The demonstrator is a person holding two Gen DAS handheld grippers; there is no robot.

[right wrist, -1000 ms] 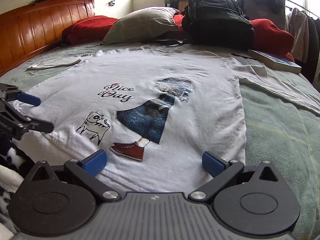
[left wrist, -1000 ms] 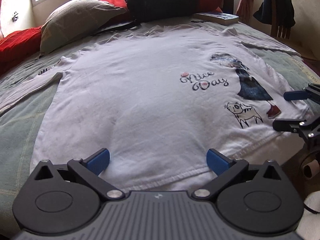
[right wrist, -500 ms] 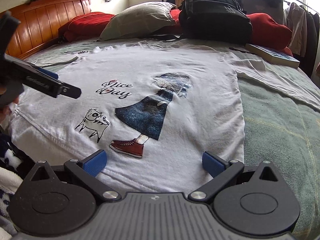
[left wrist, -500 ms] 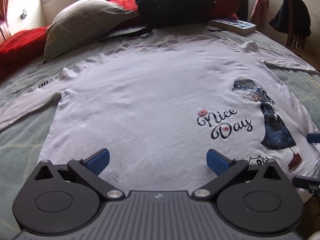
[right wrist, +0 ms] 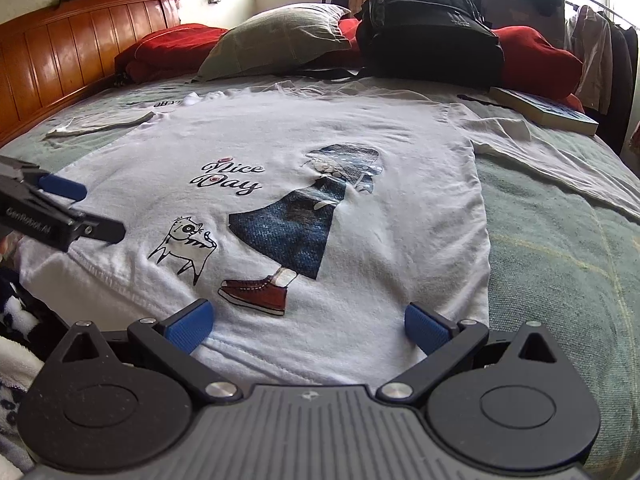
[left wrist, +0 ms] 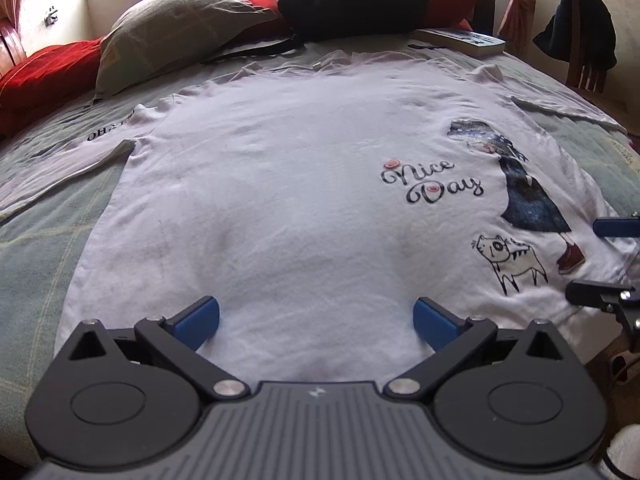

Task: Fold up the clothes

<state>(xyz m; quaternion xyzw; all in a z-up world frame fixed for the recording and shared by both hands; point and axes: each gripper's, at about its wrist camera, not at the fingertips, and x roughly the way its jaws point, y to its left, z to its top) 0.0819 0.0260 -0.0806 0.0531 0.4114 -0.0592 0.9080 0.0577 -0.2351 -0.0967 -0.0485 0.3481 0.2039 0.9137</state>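
Left gripper point(left wrist: 316, 318) spread wide, holding nothing, poised at the near hem of the white T-shirt point(left wrist: 288, 184); right gripper point(right wrist: 306, 326) likewise spread and empty, at the hem just beyond the red shoe print; shirt lies flat, print side up, across the green bedspread point(right wrist: 560, 248) ahead of both; sleeves out to either side; farther off, grey pillow point(right wrist: 276, 40), black backpack point(right wrist: 428, 28), book point(right wrist: 544, 110) to the right; wooden headboard point(right wrist: 60, 48) far left.

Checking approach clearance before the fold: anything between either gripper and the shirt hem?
Nothing visible. The left gripper and right gripper both have open jaws right over the near hem of the white shirt, which lies flat on the bed. The backpack, pillow and book sit beyond the collar.
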